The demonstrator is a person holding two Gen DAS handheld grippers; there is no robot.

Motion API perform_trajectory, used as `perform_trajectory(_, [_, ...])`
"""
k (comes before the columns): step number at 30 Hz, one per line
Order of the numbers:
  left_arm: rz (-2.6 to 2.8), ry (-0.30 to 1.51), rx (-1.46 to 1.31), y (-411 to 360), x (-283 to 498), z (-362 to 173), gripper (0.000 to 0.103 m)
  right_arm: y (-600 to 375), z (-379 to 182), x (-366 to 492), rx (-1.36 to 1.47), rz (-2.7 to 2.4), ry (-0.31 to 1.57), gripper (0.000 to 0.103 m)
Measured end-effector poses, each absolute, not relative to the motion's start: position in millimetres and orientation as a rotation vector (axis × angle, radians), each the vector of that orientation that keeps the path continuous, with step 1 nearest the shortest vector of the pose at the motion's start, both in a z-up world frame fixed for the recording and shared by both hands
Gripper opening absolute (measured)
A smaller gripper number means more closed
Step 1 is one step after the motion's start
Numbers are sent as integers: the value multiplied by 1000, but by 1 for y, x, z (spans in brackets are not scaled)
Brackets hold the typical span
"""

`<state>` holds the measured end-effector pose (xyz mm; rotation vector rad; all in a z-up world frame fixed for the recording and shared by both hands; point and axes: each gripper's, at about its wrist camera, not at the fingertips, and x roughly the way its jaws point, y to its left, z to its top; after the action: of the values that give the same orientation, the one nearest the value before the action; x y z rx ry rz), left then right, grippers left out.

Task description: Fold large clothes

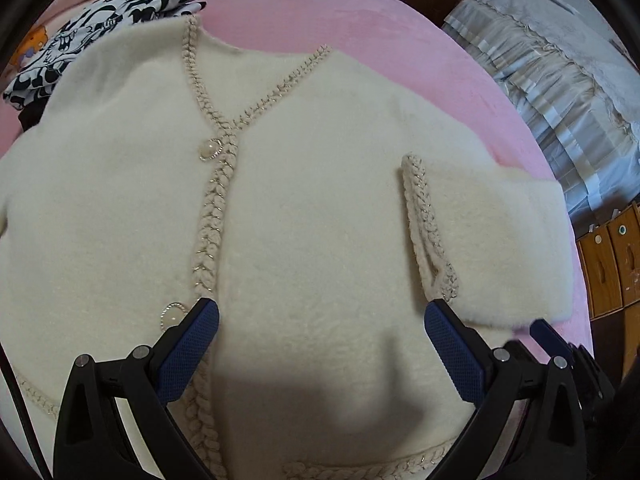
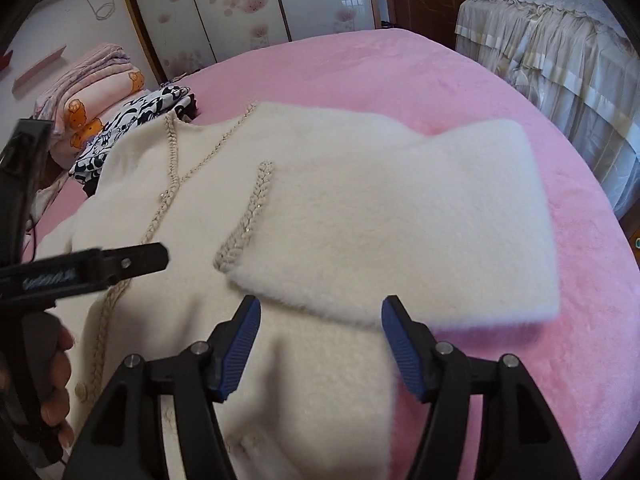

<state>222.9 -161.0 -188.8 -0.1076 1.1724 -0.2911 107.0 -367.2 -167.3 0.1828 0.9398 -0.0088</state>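
Note:
A cream fluffy cardigan [image 1: 300,208] with braided trim and pearl buttons lies front up on the pink bed; it also shows in the right wrist view [image 2: 320,220]. Its right sleeve [image 1: 492,232] is folded inward across the body, cuff toward the middle; the sleeve shows in the right wrist view [image 2: 400,220]. My left gripper [image 1: 320,320] is open and empty, hovering over the lower front of the cardigan. My right gripper [image 2: 320,312] is open and empty just before the folded sleeve's near edge. The left gripper [image 2: 120,260] shows at the left of the right wrist view.
The pink bed cover [image 2: 520,360] surrounds the cardigan. A black-and-white patterned garment [image 1: 100,20] lies past the collar. Folded blankets [image 2: 96,88] sit at the far left. A second bed with a frilled cover [image 2: 560,60] stands to the right, wooden drawers [image 1: 616,256] beside it.

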Motion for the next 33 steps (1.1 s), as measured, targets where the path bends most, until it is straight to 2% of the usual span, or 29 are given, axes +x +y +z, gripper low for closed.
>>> perform_trajectory(2, [-311, 1179, -117, -165, 224, -192, 94, -369, -173, 99, 207, -12, 964, 63])
perform_trajectory(4, [-321, 1180, -110, -170, 228, -193, 81, -371, -179, 91, 253, -1, 986, 63])
perform_trajectory(7, [-334, 1181, -121, -176, 234, -194, 69, -372, -189, 80, 300, -7, 1012, 63])
perform_trajectory(9, [-351, 1185, -156, -179, 240, -193, 68, -372, -191, 73, 314, -10, 1006, 63])
perform_trajectory(12, [-403, 1206, -218, -187, 252, -193, 68, -374, -191, 67, 334, -9, 999, 63])
perform_trajectory(16, [-506, 1305, -320, -203, 268, -206, 73, -378, -193, 64, 365, -7, 1001, 63])
perform_trajectory(20, [-533, 1325, -290, -220, 274, -216, 75, -382, -196, 58, 395, -7, 1003, 63])
perform_trajectory(26, [-554, 1331, -285, -235, 279, -225, 86, -383, -199, 47, 413, 0, 1001, 63])
perform_trajectory(33, [-548, 1336, -286, -240, 284, -228, 86, -385, -202, 42, 444, 0, 993, 63])
